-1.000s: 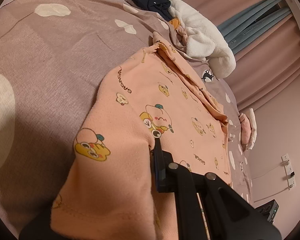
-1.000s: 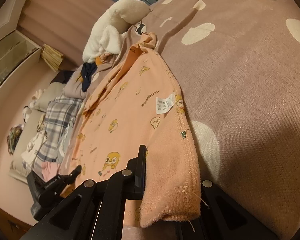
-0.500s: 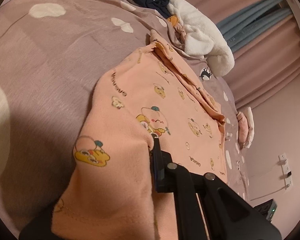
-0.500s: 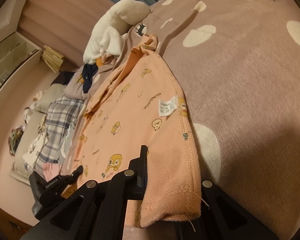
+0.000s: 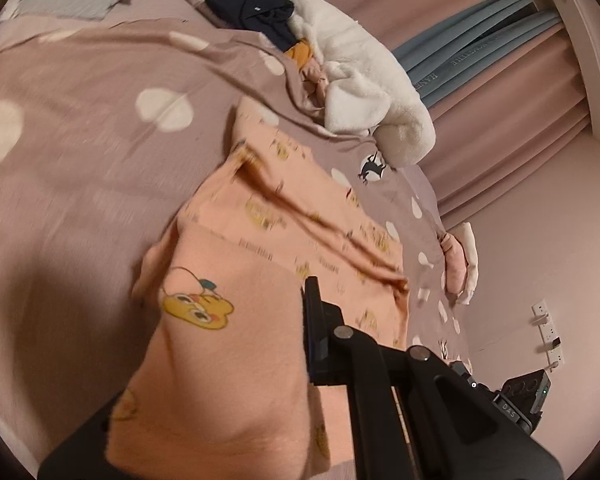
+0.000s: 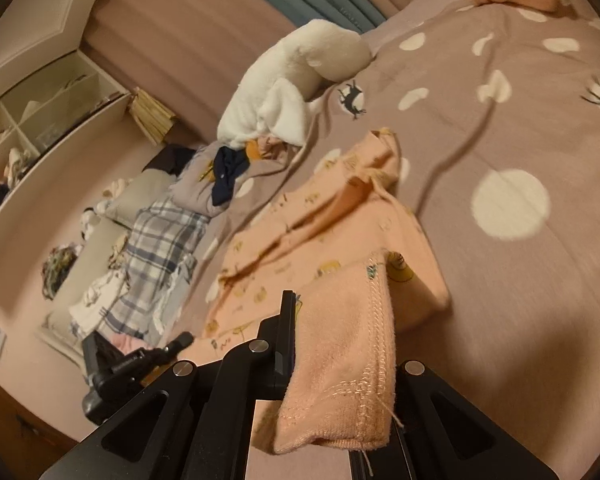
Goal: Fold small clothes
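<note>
A peach garment [image 5: 300,216] printed with yellow cartoon figures lies on the mauve spotted bedspread [image 5: 80,128]. Its far part is rumpled on the bed and its near hem is lifted. My left gripper [image 5: 298,296] is shut on one near corner; cloth drapes over and hides its left finger. In the right wrist view the same garment [image 6: 324,216] runs away from me. My right gripper [image 6: 300,304] is shut on the other corner, and the stitched hem [image 6: 364,344] hangs over its right finger. The left gripper [image 6: 140,356] also shows at the lower left of that view.
A white fluffy garment [image 5: 364,80] and a dark navy one [image 5: 256,12] are heaped at the far end of the bed. A plaid cloth [image 6: 160,240] lies to the left, a pink folded piece [image 5: 460,264] at the bed's right edge. Curtains [image 5: 480,40] and shelves [image 6: 40,120] stand behind.
Both grippers have risen and moved forward with the near hem. The garment's lifted half now hangs above its far half, which has bunched into folds.
</note>
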